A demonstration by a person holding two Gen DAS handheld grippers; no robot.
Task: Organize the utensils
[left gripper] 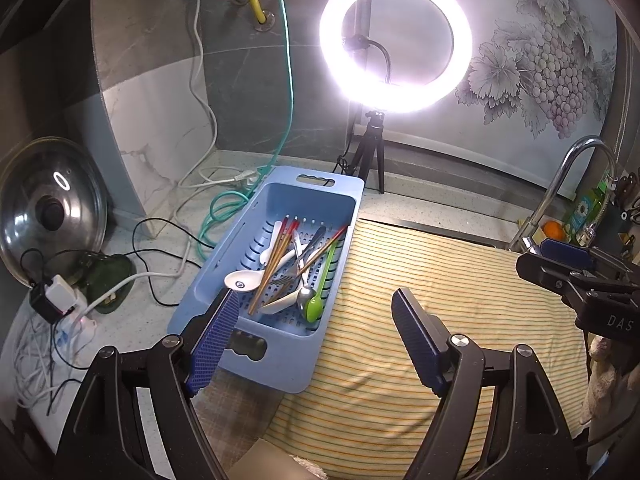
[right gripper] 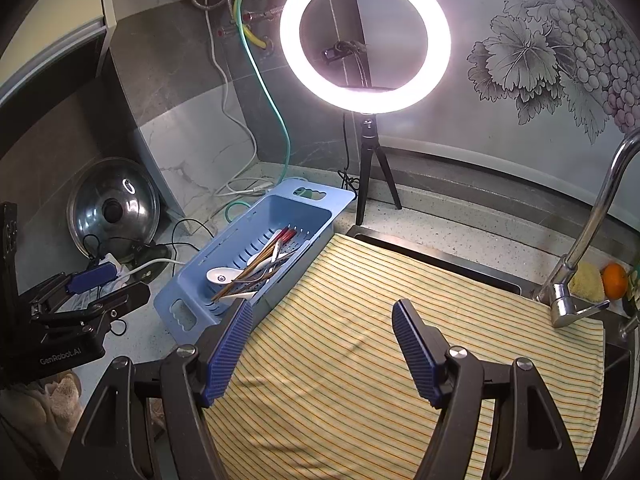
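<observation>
Hanging over a striped yellow cloth (left gripper: 420,280), the left gripper (left gripper: 316,320) has its jaws spread wide with nothing between them. Its left blue pad overlaps the near end of a blue slotted basket (left gripper: 224,280) in the left wrist view, though whether it touches the basket cannot be told. The right gripper (right gripper: 324,328) is also held above the cloth, jaws wide apart and empty.

The basket stands on the speckled tabletop (right gripper: 440,224), its right long side just beside or slightly over the cloth's left edge. Inside lies a jumbled heap of utensils: wooden chopsticks with red tops (left gripper: 276,256), white ceramic spoons (left gripper: 240,280), a green plastic spoon (left gripper: 316,300), a metal spoon (left gripper: 305,293) and a metal fork (left gripper: 286,278), all crossing one another.

Behind the basket a lit ring light (left gripper: 394,40) stands on a small black tripod (left gripper: 370,156). To the left a glass pot lid (left gripper: 48,208) leans against the wall, with a tangle of cables and a power strip (left gripper: 76,316) near it. A green hose (left gripper: 224,204) coils on the tabletop behind the basket. At the right a chrome faucet (right gripper: 592,220) curves over the cloth's far corner, and an orange (right gripper: 614,280) and a yellow sponge (right gripper: 586,280) sit just beside its base.
</observation>
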